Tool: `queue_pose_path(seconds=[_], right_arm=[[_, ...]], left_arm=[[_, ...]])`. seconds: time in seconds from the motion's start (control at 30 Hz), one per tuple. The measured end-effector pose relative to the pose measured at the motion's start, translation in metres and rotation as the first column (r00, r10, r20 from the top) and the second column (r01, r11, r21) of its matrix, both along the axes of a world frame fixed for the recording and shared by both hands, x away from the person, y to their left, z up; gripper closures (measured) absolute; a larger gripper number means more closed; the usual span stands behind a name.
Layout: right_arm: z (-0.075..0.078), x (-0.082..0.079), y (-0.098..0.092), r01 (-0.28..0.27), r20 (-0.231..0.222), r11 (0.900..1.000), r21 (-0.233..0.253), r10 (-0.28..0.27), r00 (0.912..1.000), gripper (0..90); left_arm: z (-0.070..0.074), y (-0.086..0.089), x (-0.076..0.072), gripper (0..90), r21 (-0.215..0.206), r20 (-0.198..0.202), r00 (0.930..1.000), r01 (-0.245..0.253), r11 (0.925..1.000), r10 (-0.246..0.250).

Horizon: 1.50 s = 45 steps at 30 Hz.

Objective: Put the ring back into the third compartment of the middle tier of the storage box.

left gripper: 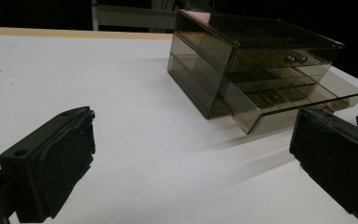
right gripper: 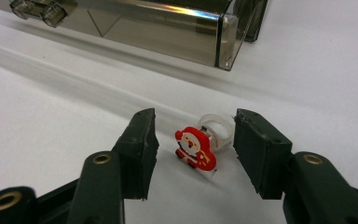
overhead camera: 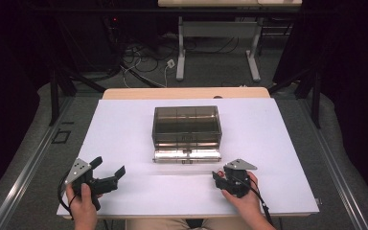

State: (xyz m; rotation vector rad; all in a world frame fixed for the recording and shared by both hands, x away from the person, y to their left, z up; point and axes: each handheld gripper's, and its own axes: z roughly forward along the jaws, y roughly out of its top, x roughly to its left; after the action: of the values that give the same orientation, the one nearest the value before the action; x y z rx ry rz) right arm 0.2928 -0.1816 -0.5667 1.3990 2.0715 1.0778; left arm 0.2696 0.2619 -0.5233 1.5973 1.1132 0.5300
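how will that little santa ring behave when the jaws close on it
The santa ring looks small and light, so it may skid on the smooth white table. Its clear plastic band looks stiff and rounded, so it could slip or tip between the right gripper's open jaws.

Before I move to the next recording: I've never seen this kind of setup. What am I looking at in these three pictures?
A person at a white table holds a black two-jaw gripper in each hand. One picture looks down from above; the others come from cameras riding on each gripper. On the table stands a smoky transparent plastic drawer box, its bottom drawer pulled out. The left gripper is open and holds nothing. The right gripper is open around a small red Santa ring with a clear band, which lies on the table, not yet gripped.
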Motion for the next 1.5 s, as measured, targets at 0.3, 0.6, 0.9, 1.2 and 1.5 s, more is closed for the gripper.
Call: queue_pose_path(seconds=[0.3,0.6,0.9,1.2,1.5], right_arm=[[-0.0019,0.0014,0.0019,0.008,-0.003,1.000,-0.010,-0.008,1.0000,54.1],[-0.0027,-0.0005,0.0040,0.014,0.026,0.998,-0.060,-0.012,0.9996,61.2],[-0.0028,-0.0014,0.0036,-0.002,0.028,0.998,-0.057,0.003,0.9996,67.6],[-0.0027,-0.0012,0.0031,-0.003,0.025,0.999,-0.053,0.005,0.9997,68.5],[-0.0029,-0.0017,0.0031,-0.006,0.032,0.998,-0.060,0.008,0.9995,68.8]], left_arm=[[-0.0003,0.0001,0.0003,0.2,0.001,-0.002,1.0000,0.000,1.0000,0.000],[-0.0006,0.0002,0.0005,0.2,-0.001,-0.004,1.0000,-0.001,1.0000,0.001],[-0.0008,0.0000,0.0011,0.2,-0.004,-0.004,1.0000,-0.004,1.0000,0.004],[-0.0009,-0.0002,0.0011,0.2,-0.004,-0.007,1.0000,-0.003,1.0000,0.003],[-0.0009,0.0000,0.0011,0.2,-0.006,-0.006,1.0000,-0.003,1.0000,0.003]])
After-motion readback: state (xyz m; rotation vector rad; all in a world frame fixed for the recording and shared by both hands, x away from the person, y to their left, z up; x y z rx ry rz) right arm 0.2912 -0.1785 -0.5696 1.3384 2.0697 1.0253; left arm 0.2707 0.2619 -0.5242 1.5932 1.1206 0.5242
